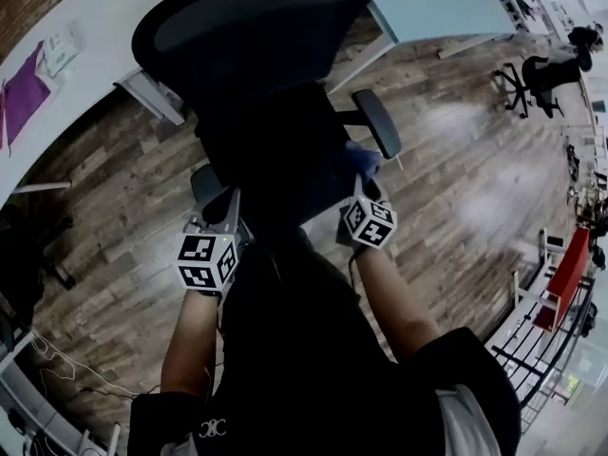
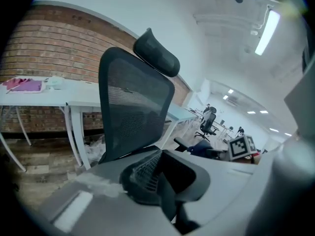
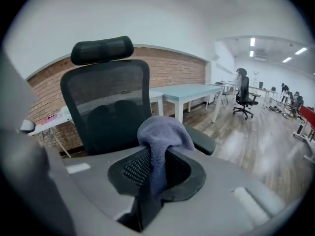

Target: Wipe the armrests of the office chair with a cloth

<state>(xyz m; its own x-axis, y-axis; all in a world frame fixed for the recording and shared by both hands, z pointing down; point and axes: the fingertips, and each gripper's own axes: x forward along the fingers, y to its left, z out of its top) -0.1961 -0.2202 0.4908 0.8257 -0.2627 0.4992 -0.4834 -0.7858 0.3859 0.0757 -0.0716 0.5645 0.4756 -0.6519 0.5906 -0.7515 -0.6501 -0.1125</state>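
A black mesh office chair [image 1: 266,55] stands in front of me, its back [image 3: 108,107] facing both gripper views. My right gripper [image 1: 363,177] is shut on a blue-grey cloth [image 3: 162,134], which bunches above the jaws. It hovers just short of the chair's right armrest [image 1: 377,122], and that armrest [image 3: 203,142] shows right behind the cloth. The cloth [image 1: 361,158] sits near the armrest's near end. My left gripper [image 1: 226,207] is next to the left armrest [image 1: 207,183]. Its jaws [image 2: 160,178] look shut with nothing between them.
White desks [image 1: 85,27] run along a brick wall [image 2: 44,38]; a purple item [image 1: 24,93] lies on one. Another desk [image 1: 437,3] stands behind the chair. Wooden floor [image 1: 456,179] spreads to the right, with another office chair [image 1: 532,79] and a red rack [image 1: 565,274] farther off.
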